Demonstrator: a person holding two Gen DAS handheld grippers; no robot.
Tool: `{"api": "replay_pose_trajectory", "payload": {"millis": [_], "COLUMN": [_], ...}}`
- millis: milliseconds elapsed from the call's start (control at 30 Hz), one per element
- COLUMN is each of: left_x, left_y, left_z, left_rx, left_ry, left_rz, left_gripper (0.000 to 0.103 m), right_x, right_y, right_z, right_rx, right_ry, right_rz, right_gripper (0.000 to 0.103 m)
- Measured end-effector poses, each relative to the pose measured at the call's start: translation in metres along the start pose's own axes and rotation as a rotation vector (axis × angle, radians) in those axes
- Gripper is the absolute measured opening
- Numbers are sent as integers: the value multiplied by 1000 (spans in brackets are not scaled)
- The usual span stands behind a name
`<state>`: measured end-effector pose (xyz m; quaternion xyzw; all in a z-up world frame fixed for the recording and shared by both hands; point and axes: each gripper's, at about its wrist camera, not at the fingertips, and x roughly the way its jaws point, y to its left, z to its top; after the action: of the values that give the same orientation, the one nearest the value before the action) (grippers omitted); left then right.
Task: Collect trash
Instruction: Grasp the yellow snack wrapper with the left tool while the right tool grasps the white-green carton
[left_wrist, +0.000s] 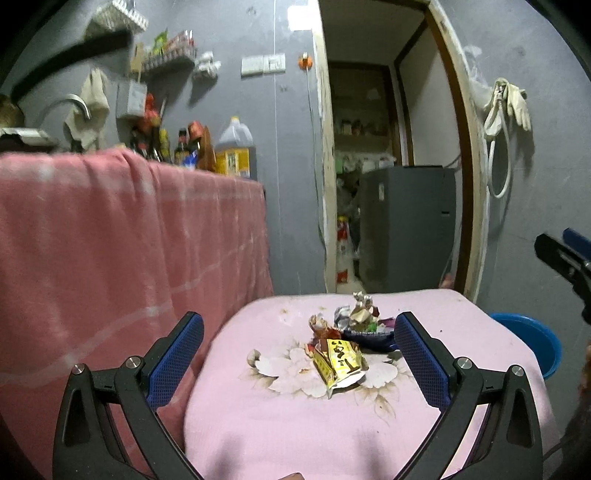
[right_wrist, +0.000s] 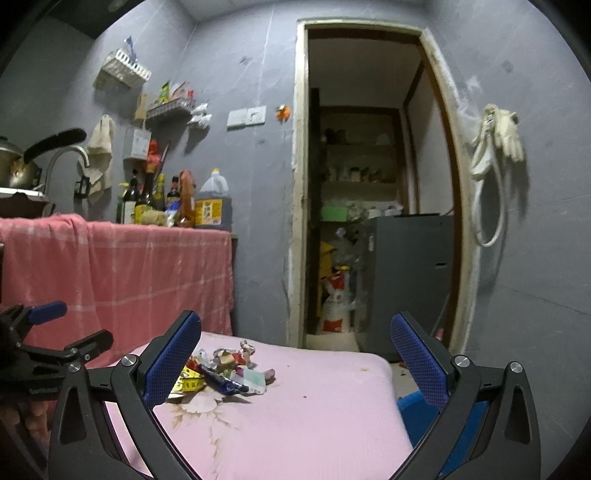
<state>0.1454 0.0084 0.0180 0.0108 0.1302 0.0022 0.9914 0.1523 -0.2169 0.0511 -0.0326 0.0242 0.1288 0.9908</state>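
both tongs, left tongs (left_wrist: 299, 354) & right tongs (right_wrist: 295, 354), gaping apart w/ nothing held. left view showing yellow foil wrapper (left_wrist: 340, 363) on pink cloth-covered surface (left_wrist: 277, 424) fully; right view hiding it partly, showing blue plastic basin (right_wrist: 413, 410) below.

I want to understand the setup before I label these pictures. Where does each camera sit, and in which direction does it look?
Left wrist: sits on the left gripper, looking forward over the pink table at the trash pile; its two open blue-padded fingers show, and the right gripper at the right edge.
Right wrist: sits on the right gripper, facing the doorway; its open fingers show, the left gripper at the left edge.
Shared: table, trash pile, doorway, blue basin.
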Motion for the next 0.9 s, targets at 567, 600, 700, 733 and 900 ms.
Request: {"api": "replay_pose_trajectory", "payload": {"millis": [567, 600, 700, 733, 900], "left_x": [89, 91, 100, 103, 113], "left_y": [2, 2, -1, -1, 4], "left_z": [1, 0, -5, -7, -15], "left_rx": [-59, -58, -50, -47, -75], "left_ry": [267, 280, 327, 352, 433], "left_rz": [-96, -103, -119, -125, -149], "left_gripper": [101, 100, 91, 89, 77], "right_x": [131, 136, 151, 158, 180], "right_y": [-29, -28, -22, -19, -9], "right_z": [-31, -34, -44, -48, -66], "right_rx": [156, 157, 147, 145, 154], "right_ry": [304, 327, 398, 432, 560], "right_rz": [163, 176, 204, 216, 268], "right_gripper": [101, 97, 87, 83, 75]}}
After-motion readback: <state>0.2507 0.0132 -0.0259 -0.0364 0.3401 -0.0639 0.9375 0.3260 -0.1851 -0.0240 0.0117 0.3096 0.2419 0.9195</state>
